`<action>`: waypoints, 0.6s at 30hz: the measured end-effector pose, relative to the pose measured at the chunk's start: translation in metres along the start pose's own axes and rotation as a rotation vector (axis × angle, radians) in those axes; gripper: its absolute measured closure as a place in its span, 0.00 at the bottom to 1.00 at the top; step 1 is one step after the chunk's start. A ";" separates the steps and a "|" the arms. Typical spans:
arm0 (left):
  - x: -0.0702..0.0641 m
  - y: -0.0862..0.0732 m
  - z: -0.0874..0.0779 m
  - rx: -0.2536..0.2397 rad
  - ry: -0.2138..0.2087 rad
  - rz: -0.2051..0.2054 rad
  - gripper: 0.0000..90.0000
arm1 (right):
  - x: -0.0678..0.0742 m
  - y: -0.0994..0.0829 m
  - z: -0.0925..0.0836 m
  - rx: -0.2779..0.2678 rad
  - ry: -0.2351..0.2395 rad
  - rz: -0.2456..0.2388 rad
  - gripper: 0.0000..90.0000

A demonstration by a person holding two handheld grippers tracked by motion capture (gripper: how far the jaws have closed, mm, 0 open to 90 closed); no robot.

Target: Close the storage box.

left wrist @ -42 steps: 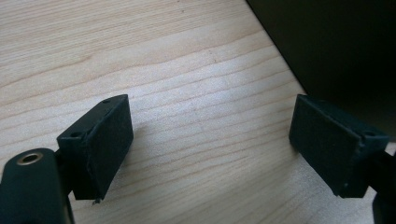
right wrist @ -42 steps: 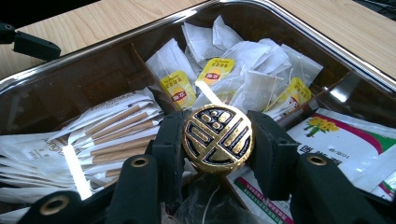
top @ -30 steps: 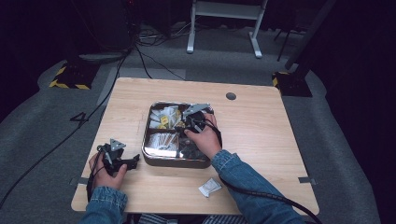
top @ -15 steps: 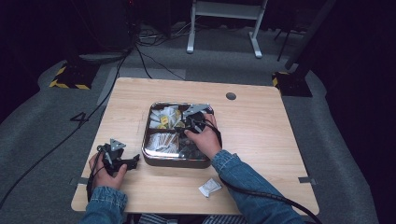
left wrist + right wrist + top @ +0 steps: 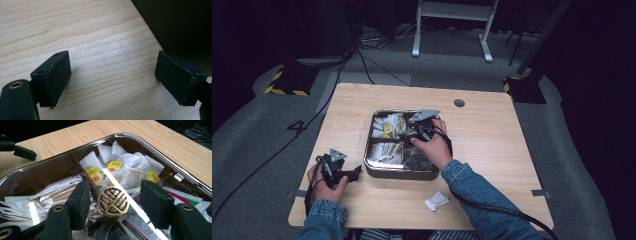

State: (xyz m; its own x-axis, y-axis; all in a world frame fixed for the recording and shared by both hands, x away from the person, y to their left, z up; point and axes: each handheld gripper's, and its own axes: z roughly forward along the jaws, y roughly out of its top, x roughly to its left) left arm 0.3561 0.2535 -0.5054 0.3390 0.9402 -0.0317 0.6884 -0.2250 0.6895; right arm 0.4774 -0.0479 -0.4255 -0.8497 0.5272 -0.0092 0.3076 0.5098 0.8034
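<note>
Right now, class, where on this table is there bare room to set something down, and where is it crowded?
Bare wood lies right of the metal tray, out to the table edge, and behind the tray. Crowded: the tray's compartments of tea bags and packets, and the front edge by the white sachet.

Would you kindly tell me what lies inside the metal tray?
The metal tray holds tea bags, paper-wrapped sticks and printed sachets in compartments, with a gold knob at the centre. The tray floor is covered.
</note>
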 end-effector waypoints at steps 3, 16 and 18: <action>0.000 0.000 0.000 0.000 0.000 0.000 0.16 | -0.001 0.001 -0.005 -0.001 0.000 0.000 0.47; 0.000 0.000 0.000 0.002 0.002 0.002 0.15 | -0.006 0.001 -0.034 -0.001 0.011 0.014 0.45; 0.000 0.000 0.000 0.002 0.003 0.000 0.15 | -0.008 -0.001 -0.039 0.002 0.010 0.017 0.44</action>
State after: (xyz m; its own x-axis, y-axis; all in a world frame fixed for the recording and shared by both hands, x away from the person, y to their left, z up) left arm 0.3566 0.2529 -0.5053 0.3370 0.9411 -0.0294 0.6895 -0.2254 0.6883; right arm 0.4670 -0.0789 -0.4030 -0.8487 0.5287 0.0103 0.3228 0.5026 0.8020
